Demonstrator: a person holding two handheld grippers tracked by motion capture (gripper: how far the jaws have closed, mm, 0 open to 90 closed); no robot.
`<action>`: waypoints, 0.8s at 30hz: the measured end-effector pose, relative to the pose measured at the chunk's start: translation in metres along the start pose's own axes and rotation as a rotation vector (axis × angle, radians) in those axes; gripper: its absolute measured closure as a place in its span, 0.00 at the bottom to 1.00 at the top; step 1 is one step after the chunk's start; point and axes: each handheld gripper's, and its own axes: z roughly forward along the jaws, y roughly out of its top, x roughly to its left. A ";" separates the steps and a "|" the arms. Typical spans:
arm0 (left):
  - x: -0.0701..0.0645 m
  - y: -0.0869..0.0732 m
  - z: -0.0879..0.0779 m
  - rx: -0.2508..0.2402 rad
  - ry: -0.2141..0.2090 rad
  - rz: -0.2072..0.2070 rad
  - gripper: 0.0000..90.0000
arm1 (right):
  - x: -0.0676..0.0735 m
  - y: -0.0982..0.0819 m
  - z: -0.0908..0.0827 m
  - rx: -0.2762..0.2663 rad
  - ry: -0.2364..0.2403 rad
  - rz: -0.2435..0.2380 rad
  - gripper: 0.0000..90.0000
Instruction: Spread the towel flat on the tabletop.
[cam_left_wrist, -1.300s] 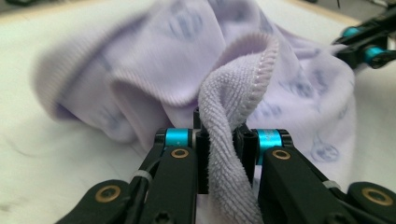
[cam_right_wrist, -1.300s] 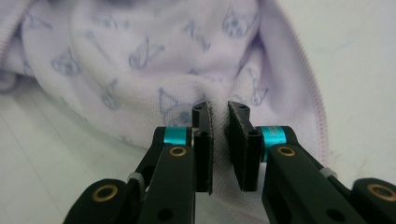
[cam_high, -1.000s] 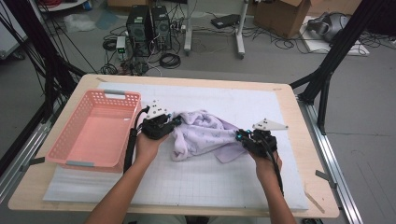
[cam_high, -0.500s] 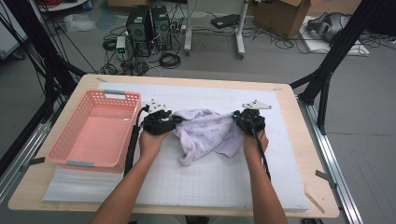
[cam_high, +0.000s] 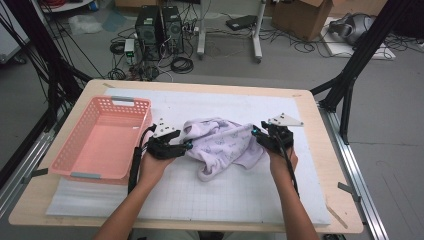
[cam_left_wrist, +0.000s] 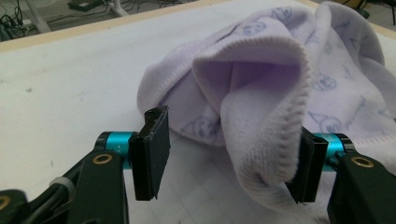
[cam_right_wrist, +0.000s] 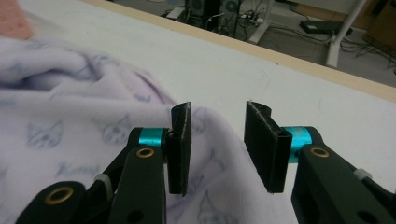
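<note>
A lilac fleece cloth with a small printed pattern lies crumpled in the middle of the white mat. My left gripper sits at its left edge. In the left gripper view the jaws have just been opening; a stitched fold of the cloth hangs between them, resting against the right pad, while the left pad is free. My right gripper is at the cloth's right edge. Its jaws have also just been opening and stand apart over the cloth, pressing on nothing.
A pink plastic basket stands at the left of the table, close to my left hand. The white grid mat covers most of the wooden tabletop. Beyond the far edge are computers and cables on the floor.
My right gripper carried its corner of the cloth away from me and leftward. Both grippers have opened and let the cloth go. The left hand drew slightly nearer to me.
</note>
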 end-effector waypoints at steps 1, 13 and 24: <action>-0.001 -0.002 -0.003 0.000 -0.006 0.002 0.44 | 0.000 -0.003 -0.006 0.001 -0.001 -0.006 0.67; -0.012 -0.030 -0.041 0.003 -0.046 -0.006 0.45 | -0.005 -0.062 -0.042 0.060 0.091 0.000 0.66; -0.047 -0.027 -0.018 0.009 -0.244 -0.022 0.59 | -0.004 -0.074 -0.041 0.093 0.126 0.022 0.66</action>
